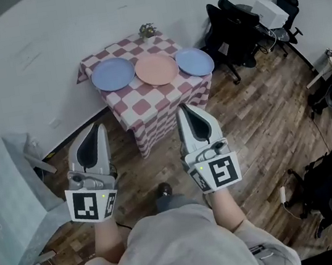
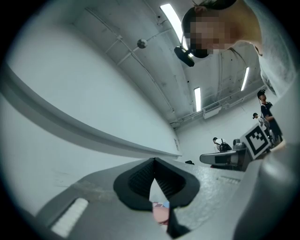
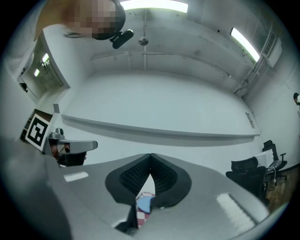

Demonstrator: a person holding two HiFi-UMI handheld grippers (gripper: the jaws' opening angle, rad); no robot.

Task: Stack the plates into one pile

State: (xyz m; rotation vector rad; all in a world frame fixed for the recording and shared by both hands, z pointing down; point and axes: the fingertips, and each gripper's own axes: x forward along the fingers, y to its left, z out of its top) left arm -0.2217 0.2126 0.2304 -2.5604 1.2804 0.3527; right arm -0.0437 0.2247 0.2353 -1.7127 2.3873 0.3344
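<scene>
Three plates lie in a row on a small table with a red-and-white checked cloth (image 1: 143, 104): a blue plate (image 1: 112, 74) at the left, a pink plate (image 1: 156, 69) in the middle, a second blue plate (image 1: 195, 62) at the right. My left gripper (image 1: 99, 127) and right gripper (image 1: 184, 108) are held side by side in front of the table, short of it, both shut with nothing between the jaws. Through the left gripper's (image 2: 153, 161) jaw slit a sliver of the pink plate (image 2: 161, 213) shows; through the right gripper's (image 3: 150, 157) slit, a blue plate (image 3: 145, 203).
A small potted plant (image 1: 147, 32) stands at the table's far edge by the white wall. A pale covered table (image 1: 8, 203) is at the left. Black office chairs (image 1: 234, 30) and gear crowd the right side. Wooden floor (image 1: 258, 120) lies around the table.
</scene>
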